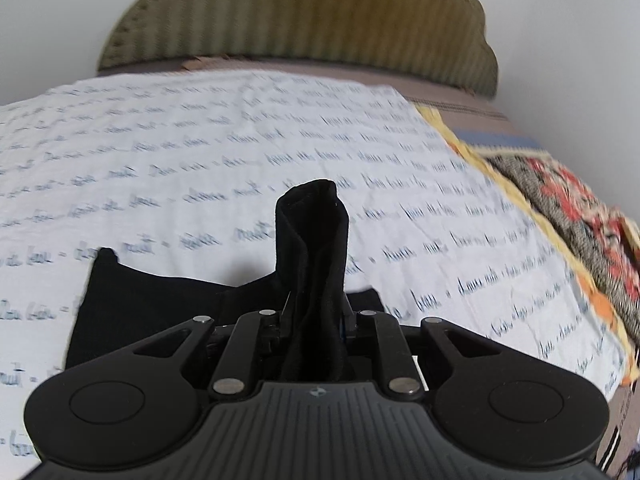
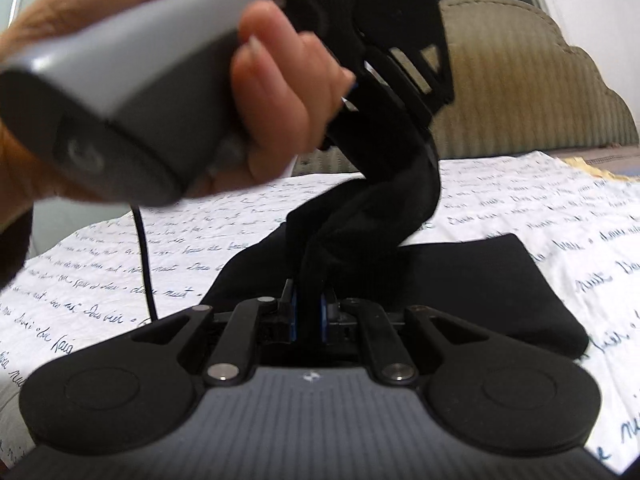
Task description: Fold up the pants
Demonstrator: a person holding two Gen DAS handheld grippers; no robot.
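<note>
Pants (image 2: 480,288), black, lie partly folded on a white sheet with blue writing (image 1: 200,152) that covers the bed, in front of a big padded headboard (image 1: 300,20). Both claws pinch bunched pants cloth and lift it: the left gripper (image 1: 314,312) and the right gripper (image 2: 310,312). A hand (image 2: 276,92) grips the left tool's grey handle

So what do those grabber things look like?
Each tool is black, with two round discs, silver bolts and a ribbed grey base. The right one has blue pads. The left tool has a grey handle, a black cable, and a bare hand on it.
</note>
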